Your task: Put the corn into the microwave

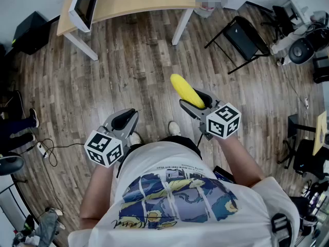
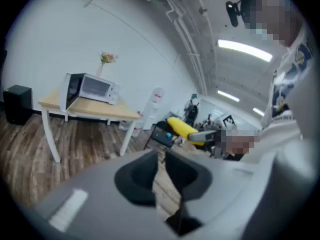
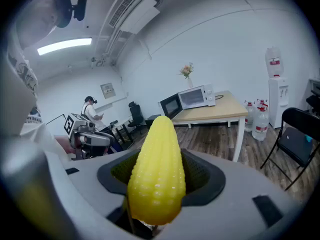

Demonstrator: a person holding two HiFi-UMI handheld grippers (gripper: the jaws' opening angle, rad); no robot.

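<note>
A yellow corn cob [image 1: 187, 90] sticks up and forward out of my right gripper [image 1: 198, 103], whose dark pads are shut on its lower half. In the right gripper view the corn [image 3: 157, 164] fills the middle. The white microwave [image 1: 84, 4] stands on the left end of a wooden table [image 1: 139, 1] across the room, its door swung open; the microwave [image 3: 194, 97] is far off beyond the cob. My left gripper [image 1: 125, 120] hangs lower left over the floor, its jaws together and holding nothing. In the left gripper view, the microwave [image 2: 93, 88] is far away.
A black folding chair [image 1: 241, 37] stands right of the table. A black box [image 1: 30, 32] sits at the far left wall. Water bottles [image 3: 257, 121] and a dispenser [image 3: 276, 84] stand beside the table. Cables and gear line the room's right and left edges.
</note>
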